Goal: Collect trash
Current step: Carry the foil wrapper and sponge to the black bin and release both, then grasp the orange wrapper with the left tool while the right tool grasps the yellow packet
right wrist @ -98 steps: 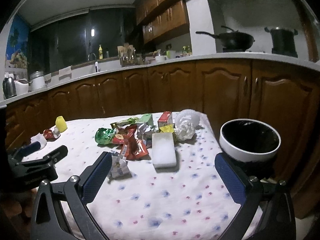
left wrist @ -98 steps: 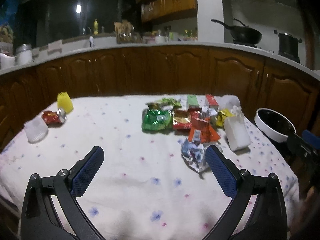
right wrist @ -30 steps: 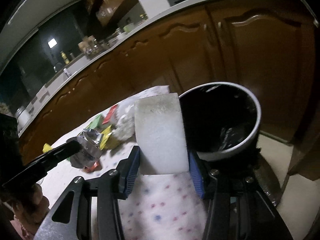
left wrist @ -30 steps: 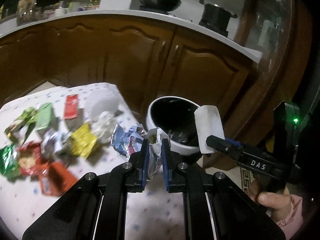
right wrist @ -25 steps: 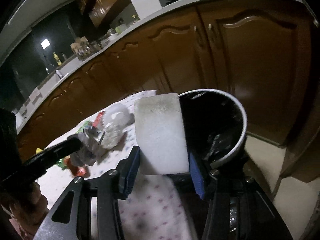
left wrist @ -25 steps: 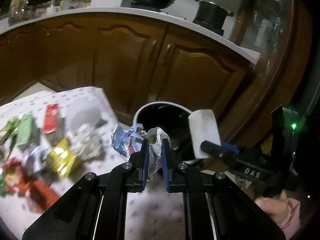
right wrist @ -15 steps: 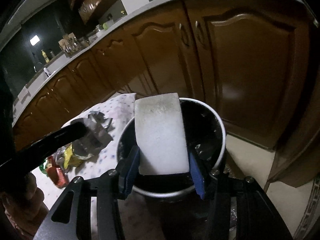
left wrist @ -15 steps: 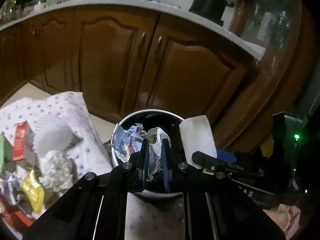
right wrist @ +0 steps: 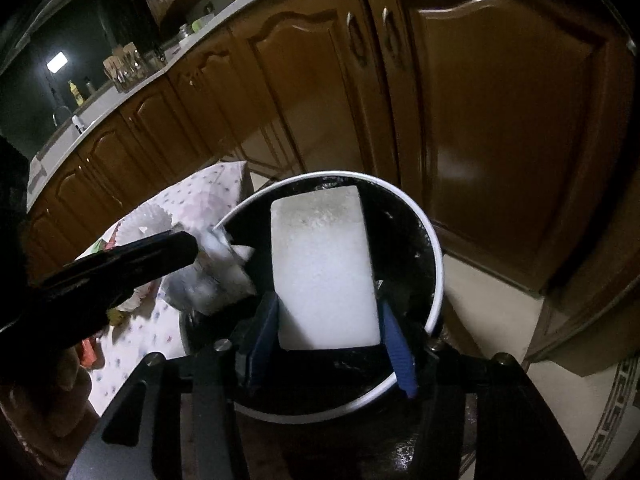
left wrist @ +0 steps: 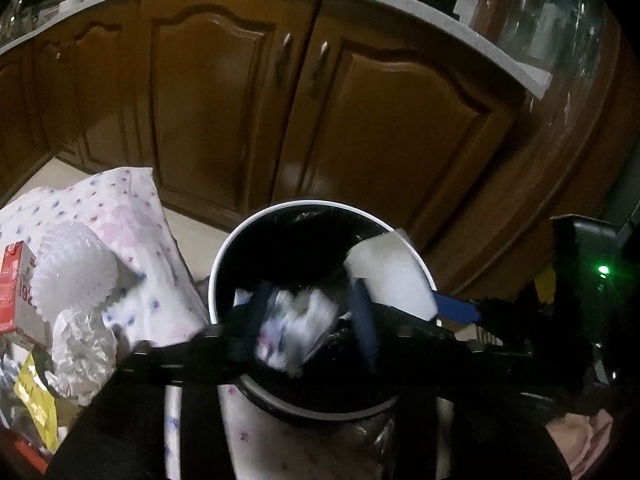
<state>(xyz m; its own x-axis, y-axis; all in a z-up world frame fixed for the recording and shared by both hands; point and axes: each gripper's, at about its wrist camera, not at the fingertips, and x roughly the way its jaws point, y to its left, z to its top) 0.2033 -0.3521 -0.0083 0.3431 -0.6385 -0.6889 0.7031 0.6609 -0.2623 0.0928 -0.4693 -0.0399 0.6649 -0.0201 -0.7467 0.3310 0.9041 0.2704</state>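
Brown kitchen cabinets (left wrist: 224, 92) are backing the white-rimmed bin (left wrist: 224, 256), where both claws are opening: left claw (left wrist: 308, 316) around a crumpled wrapper (left wrist: 296, 328), right claw (right wrist: 328, 340) around a white sponge (right wrist: 324, 268) at 12 o'clock.

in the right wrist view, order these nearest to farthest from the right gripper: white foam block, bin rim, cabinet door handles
1. white foam block, between the opening jaws of the right gripper
2. bin rim, just beyond, right
3. cabinet door handles, far, top
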